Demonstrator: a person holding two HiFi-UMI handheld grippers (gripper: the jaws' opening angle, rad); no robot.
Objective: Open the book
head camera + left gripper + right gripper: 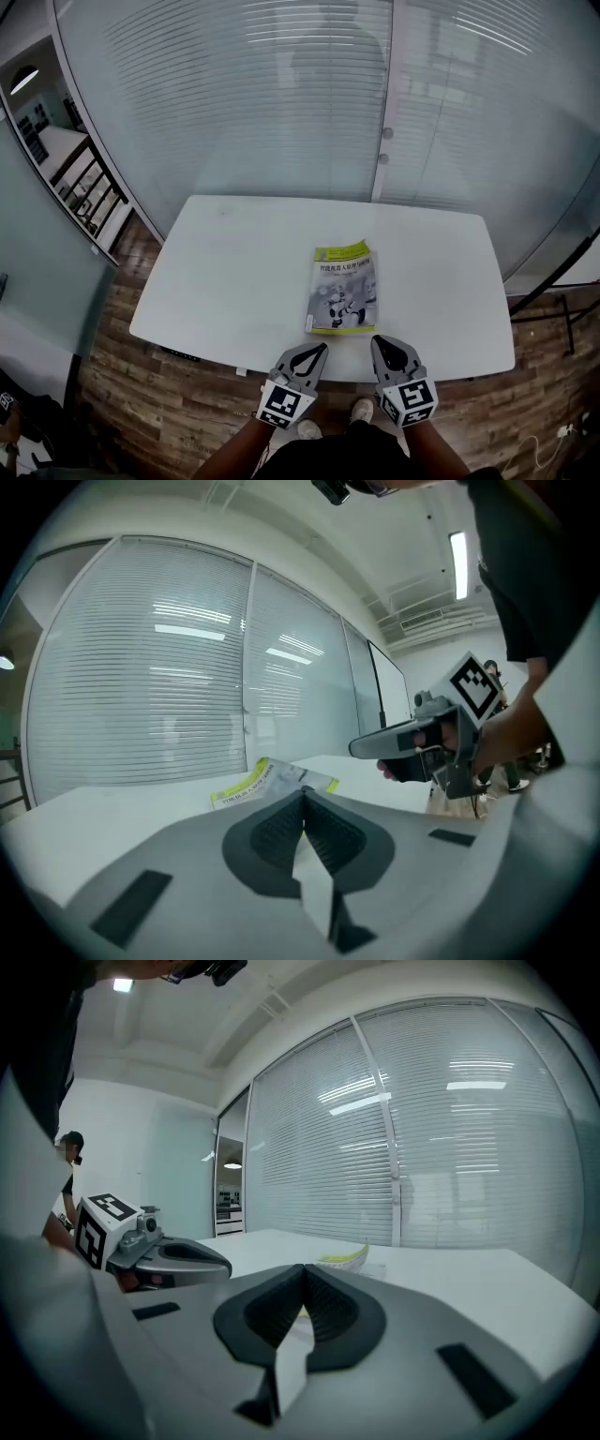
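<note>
a closed book [343, 289] with a grey and yellow-green cover lies flat on the white worktop [234, 272], right of the middle and close to the near edge. the left hand-held gripper [320, 349] hangs over that edge just short of the book's near left corner, jaws clenched together with nothing between them. the right hand-held gripper [377, 341] is beside it, near the book's near right corner, jaws likewise pressed together and empty. a glass wall [281, 94] with blinds stands behind the worktop.
</note>
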